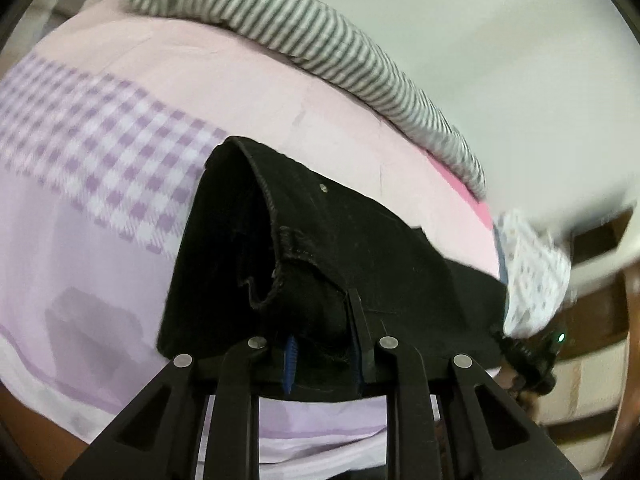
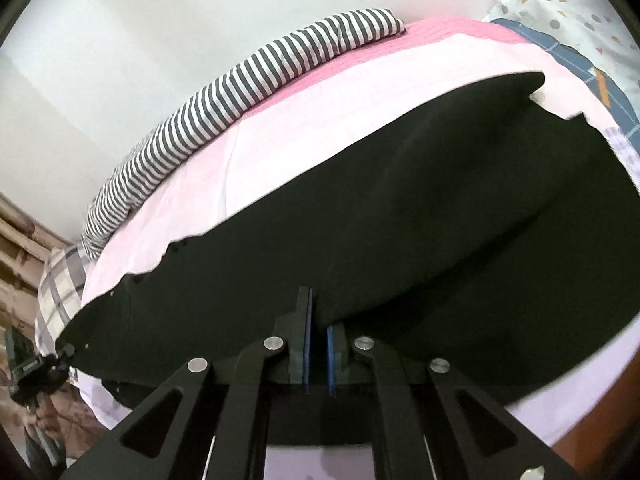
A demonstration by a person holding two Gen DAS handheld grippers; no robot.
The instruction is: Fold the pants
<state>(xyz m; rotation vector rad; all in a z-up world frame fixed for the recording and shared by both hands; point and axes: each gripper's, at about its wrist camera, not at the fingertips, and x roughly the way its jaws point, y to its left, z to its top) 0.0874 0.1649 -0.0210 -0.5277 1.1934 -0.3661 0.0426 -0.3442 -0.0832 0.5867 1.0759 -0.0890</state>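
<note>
Left wrist view: the left gripper [image 1: 326, 344] has its two jaws pinching the waistband end of one pair of black pants [image 1: 320, 248], a bunch of the dark cloth filling the narrow gap between the blue pads. The waist opening gapes to the left of the grip, with a stitched belt loop [image 1: 294, 242] on its rim and one small metal rivet [image 1: 324, 188] on the panel beyond. The pants rise off a bed whose cover is a pale pink sheet [image 1: 248, 92] with one band of purple-and-white gingham [image 1: 100, 148] across it. One grey-and-white striped cloth [image 1: 320, 40] lies along the far edge of the bed, against the white wall. At the right edge of the bed sits one white pillow with small coloured shapes [image 1: 536, 276], and below it a part of the other tool with a green light, too blurred to read further.

Right wrist view: the right gripper [image 2: 318, 336] has its jaws pressed nearly together on a fold of the same pants [image 2: 440, 220], the cloth running between the two blue pads. The black cloth spreads wide across the near half of the bed, one leg end reaching toward the far right corner. The striped cloth [image 2: 240, 84] again lines the far edge. One checked pillow [image 2: 60, 288] lies at the left end of the bed.
</note>
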